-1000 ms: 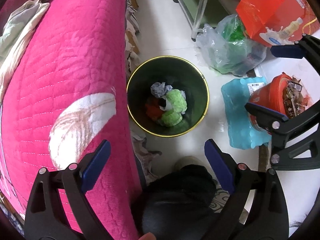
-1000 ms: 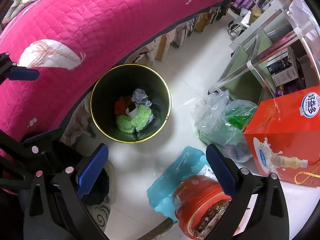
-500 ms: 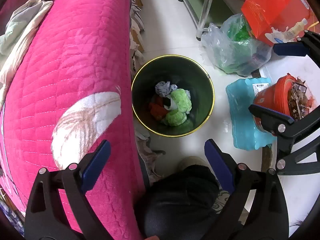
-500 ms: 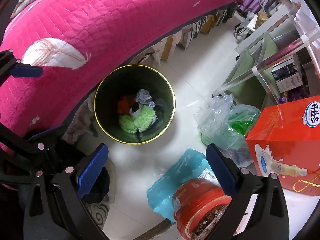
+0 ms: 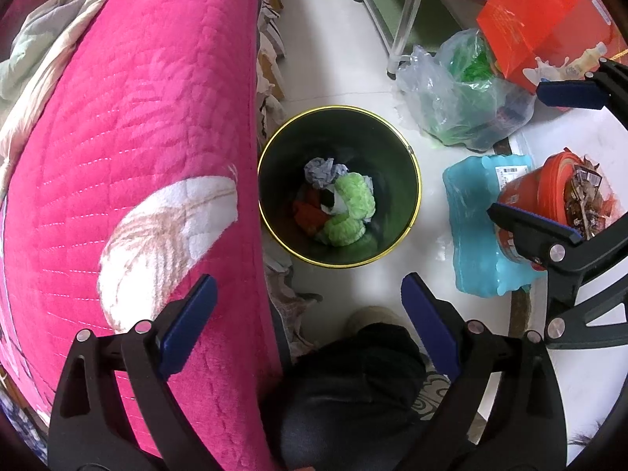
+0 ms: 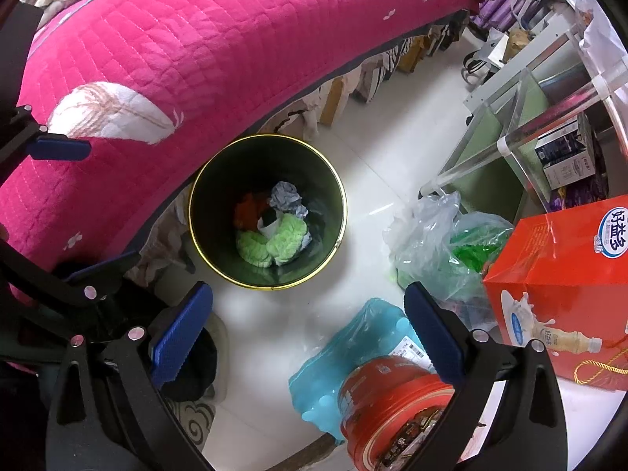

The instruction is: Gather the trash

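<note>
trash [image 5: 333, 204] sits at the bottom of a dark bin with a gold rim [image 5: 417, 180], which stands on the white floor [image 5: 345, 59] just beside the bed with its pink quilted cover [image 5: 149, 125]. we note a grey crumpled paper [image 5: 320, 172], two green fuzzy pieces [image 5: 353, 196] and a red item [image 5: 308, 214] inside, all lying together in one heap.

we find the left gripper [image 5: 308, 314] above the bin's near side, its blue-padded fingers [image 5: 188, 324] spread wide with nothing between them. the right gripper [image 6: 308, 322] hangs over the floor between the bin and a blue plastic pack [image 6: 353, 337], likewise spread wide and carrying nothing.

to the bin's right we record a clear plastic bag with green contents [image 5: 463, 94], a red box printed with a drink bottle [image 6: 565, 286] and a red round tin [image 6: 388, 404] resting on the blue pack. a metal-framed shelf [image 6: 522, 90] stands beyond the bag. a dark-clad knee [image 5: 353, 392] and a shoe are below the left gripper.
</note>
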`<state>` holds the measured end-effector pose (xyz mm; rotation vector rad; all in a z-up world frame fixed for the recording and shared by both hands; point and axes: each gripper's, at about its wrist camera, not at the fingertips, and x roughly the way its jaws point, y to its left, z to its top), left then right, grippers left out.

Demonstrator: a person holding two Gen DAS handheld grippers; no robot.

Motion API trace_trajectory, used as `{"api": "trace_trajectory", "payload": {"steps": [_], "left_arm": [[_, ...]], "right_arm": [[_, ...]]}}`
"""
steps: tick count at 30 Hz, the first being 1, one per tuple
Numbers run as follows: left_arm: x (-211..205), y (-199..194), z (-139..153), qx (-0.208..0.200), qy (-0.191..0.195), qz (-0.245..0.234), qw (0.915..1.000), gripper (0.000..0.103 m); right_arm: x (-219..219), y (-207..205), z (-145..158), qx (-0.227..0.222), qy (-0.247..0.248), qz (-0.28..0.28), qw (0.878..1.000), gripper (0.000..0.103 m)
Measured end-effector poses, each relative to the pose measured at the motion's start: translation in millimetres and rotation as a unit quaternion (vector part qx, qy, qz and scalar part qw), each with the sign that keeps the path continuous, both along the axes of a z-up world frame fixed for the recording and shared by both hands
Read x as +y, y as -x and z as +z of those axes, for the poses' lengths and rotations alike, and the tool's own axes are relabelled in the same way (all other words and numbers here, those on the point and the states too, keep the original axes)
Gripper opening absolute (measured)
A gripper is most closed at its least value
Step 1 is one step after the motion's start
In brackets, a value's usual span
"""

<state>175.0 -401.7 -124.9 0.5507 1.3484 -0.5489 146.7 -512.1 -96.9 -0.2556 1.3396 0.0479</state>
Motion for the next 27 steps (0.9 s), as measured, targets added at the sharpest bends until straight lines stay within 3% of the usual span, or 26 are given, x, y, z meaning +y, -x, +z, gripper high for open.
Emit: {"api": "trace_trajectory", "payload": {"steps": [11,27], "left_arm": [[-3.3,2.8,7.7,-0.018,0.010,0.005,0.9998,0.093],[-7.0,9.5,16.7,-0.040,-0.012,-0.010,0.9991,0.093]], "right_arm": [[-6.2,2.1,6.3,-0.009,-0.004,-0.009,1.000,0.094],[-5.1,8.6,11.6,-0.014,0.002,-0.002,1.000,0.094]]}}
